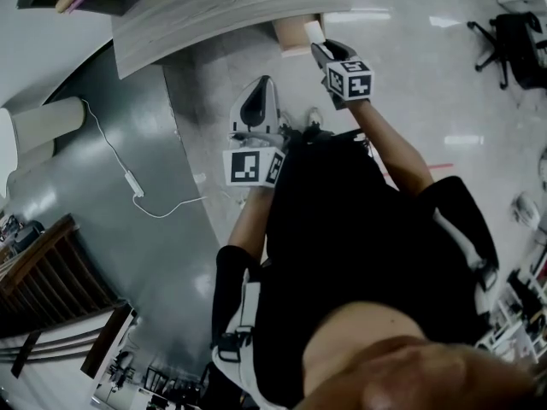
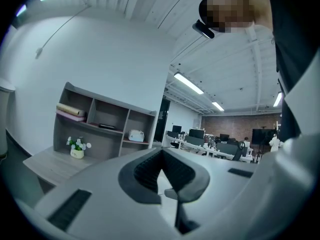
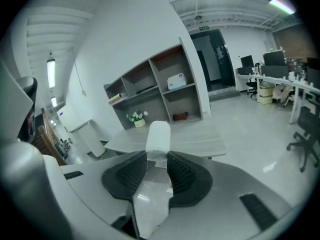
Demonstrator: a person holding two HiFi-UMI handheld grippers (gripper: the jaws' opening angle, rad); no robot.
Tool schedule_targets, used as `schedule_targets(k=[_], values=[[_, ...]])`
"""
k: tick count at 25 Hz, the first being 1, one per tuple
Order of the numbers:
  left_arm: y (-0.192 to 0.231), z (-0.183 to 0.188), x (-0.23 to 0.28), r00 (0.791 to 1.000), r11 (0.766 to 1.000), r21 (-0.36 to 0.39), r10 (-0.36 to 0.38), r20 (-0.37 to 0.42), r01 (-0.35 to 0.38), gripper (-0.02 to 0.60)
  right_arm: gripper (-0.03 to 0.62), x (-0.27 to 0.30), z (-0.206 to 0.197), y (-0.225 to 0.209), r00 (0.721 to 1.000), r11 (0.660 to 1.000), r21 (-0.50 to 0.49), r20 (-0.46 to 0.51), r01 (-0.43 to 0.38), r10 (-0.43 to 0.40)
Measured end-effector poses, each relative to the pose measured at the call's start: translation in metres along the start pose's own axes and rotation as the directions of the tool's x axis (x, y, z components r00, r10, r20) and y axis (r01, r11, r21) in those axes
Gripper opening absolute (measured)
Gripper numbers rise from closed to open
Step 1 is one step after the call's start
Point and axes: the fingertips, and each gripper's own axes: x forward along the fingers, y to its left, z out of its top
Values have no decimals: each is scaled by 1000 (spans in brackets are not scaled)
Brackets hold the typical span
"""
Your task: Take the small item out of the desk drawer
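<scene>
In the right gripper view my right gripper is shut on a small white, partly clear tube-shaped item that sticks out past the pads. In the head view this gripper is raised in front of the grey wooden desk's edge, with the white item at its tips, beside a light-brown drawer under the desktop. My left gripper hangs lower and to the left, over the floor. Its pads meet with nothing between them.
A grey shelf unit with a small flower pot stands on the desk. A white cable lies on the dark floor mat at left. An office chair is at far right, wooden slats at lower left.
</scene>
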Motion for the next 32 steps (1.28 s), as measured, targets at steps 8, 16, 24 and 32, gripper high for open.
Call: schedule_targets(k=[8, 16, 24, 32], values=[[12, 5, -4, 999, 999, -13, -36, 4, 36, -2, 126, -64, 53, 46, 984, 999, -3, 175, -32, 32], [20, 16, -5, 999, 999, 10, -50, 17, 50, -2, 126, -127, 89, 88, 948, 997, -53, 312, -50, 64], [31, 11, -1, 998, 998, -7, -56, 17, 57, -2, 126, -152, 93, 120, 930, 991, -115, 352, -68, 105], [37, 13, 0, 998, 998, -10, -68, 20, 68, -2, 126, -150, 92, 125, 931, 991, -124, 351, -59, 99]])
